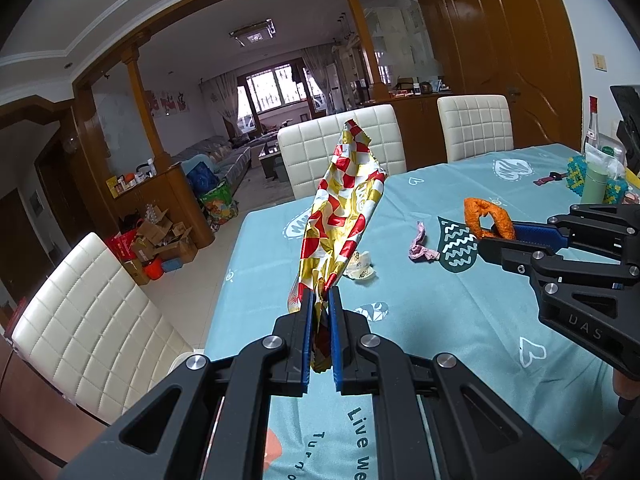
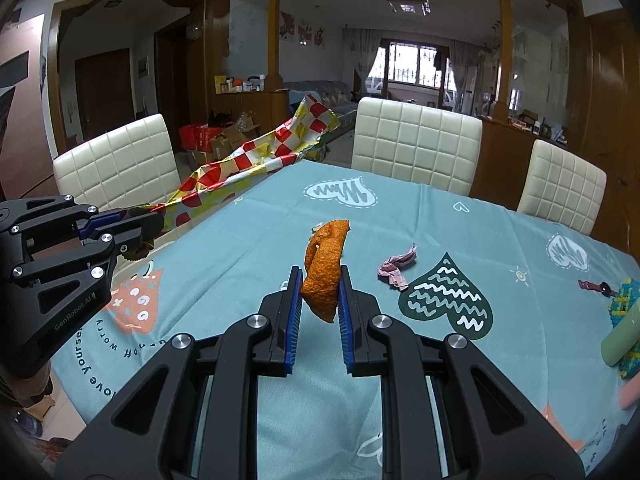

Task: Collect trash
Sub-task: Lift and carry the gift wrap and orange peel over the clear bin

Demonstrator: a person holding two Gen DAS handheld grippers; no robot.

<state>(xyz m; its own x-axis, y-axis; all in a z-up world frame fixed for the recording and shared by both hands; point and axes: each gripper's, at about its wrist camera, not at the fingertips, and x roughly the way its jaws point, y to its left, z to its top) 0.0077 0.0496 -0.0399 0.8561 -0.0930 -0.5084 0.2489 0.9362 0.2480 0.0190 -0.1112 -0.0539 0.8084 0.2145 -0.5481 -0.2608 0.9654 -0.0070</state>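
Note:
My left gripper (image 1: 321,300) is shut on a red, white and gold checked foil wrapper (image 1: 344,208), which stands up above the table's left part. The same wrapper (image 2: 256,160) stretches out from the left gripper (image 2: 140,236) in the right wrist view. My right gripper (image 2: 320,280) is shut on a piece of orange peel (image 2: 326,268), held above the teal tablecloth (image 2: 248,240). In the left wrist view that peel (image 1: 490,218) shows at the right gripper's tips (image 1: 486,240). A crumpled pink scrap (image 2: 396,268) and a small white wrapper (image 1: 362,268) lie on the cloth.
White padded chairs (image 2: 416,144) stand along the far side and the left end (image 1: 92,320) of the table. A green cup (image 1: 596,186), a knitted blue-yellow item (image 1: 576,172) and a bottle (image 1: 592,128) sit at the right end.

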